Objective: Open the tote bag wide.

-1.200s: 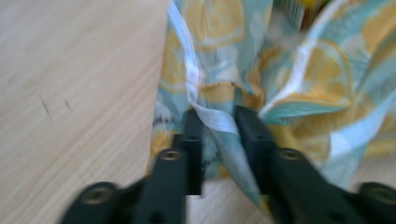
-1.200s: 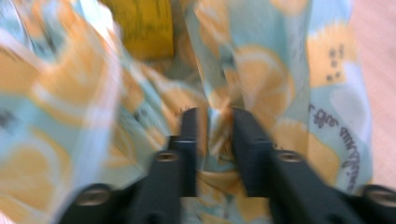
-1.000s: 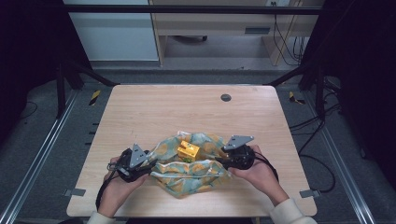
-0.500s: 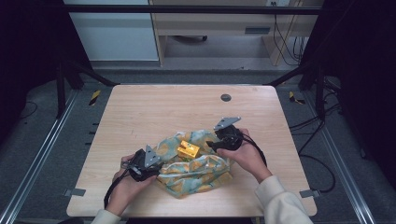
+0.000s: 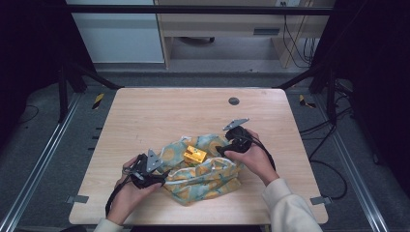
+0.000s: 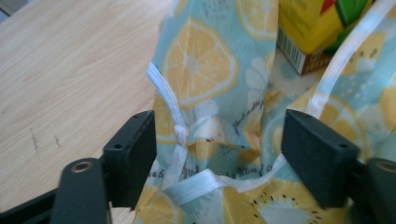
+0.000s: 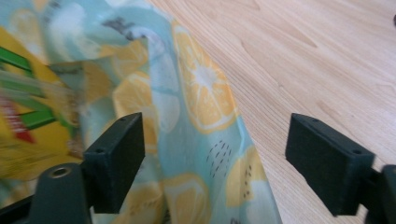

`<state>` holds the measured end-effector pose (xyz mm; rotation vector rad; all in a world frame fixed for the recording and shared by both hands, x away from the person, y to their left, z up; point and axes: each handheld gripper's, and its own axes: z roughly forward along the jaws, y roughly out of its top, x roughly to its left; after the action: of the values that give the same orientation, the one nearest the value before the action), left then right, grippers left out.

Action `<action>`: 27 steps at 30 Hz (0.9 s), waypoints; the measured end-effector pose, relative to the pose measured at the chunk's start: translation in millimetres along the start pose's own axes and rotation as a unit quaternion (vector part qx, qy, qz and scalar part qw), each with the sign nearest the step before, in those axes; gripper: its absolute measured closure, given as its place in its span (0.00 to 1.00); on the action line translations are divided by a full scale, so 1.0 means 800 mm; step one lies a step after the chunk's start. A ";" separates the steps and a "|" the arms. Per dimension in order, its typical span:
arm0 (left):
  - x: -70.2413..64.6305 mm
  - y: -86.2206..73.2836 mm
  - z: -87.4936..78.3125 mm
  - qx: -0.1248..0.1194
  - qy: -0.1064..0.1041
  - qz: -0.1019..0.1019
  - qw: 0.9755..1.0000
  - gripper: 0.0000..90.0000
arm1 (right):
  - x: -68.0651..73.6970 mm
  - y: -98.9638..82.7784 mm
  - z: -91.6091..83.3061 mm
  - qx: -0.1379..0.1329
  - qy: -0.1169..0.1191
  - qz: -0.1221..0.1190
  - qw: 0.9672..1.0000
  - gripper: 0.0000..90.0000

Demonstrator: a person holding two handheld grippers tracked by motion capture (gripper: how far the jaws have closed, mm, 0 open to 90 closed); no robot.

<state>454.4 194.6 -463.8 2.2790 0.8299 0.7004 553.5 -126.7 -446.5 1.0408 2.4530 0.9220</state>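
Left gripper (image 5: 162, 175): jaws have just been opening, now wide, straddling the bag's (image 5: 205, 176) bunched fabric and white drawstring (image 6: 175, 121), pads off the cloth. Right gripper (image 5: 223, 151): jaws likewise just opened wide, bag edge between them, nothing clamped. Bag, lemon print, lies on the table (image 5: 159, 111) toward 6 o'clock. Left gripper at its 9 o'clock side, right at 2 o'clock. Yellow carton (image 5: 195, 155) sits in the bag mouth.
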 end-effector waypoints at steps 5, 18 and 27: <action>0.004 0.009 -0.012 -0.027 -0.002 -0.024 0.999 0.18 | 0.005 0.000 -0.032 -0.045 0.003 -0.003 0.999 0.14; 0.012 0.040 -0.039 -0.054 -0.002 -0.039 0.998 0.12 | 0.008 0.013 -0.089 -0.105 -0.003 -0.013 0.994 0.07; 0.053 0.042 -0.078 -0.066 0.022 -0.050 0.996 0.10 | 0.004 0.003 -0.145 -0.158 -0.038 -0.002 0.987 0.05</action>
<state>454.9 226.0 -387.5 2.0959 0.8857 0.7405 493.0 -173.7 -359.0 0.9396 2.1545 1.1972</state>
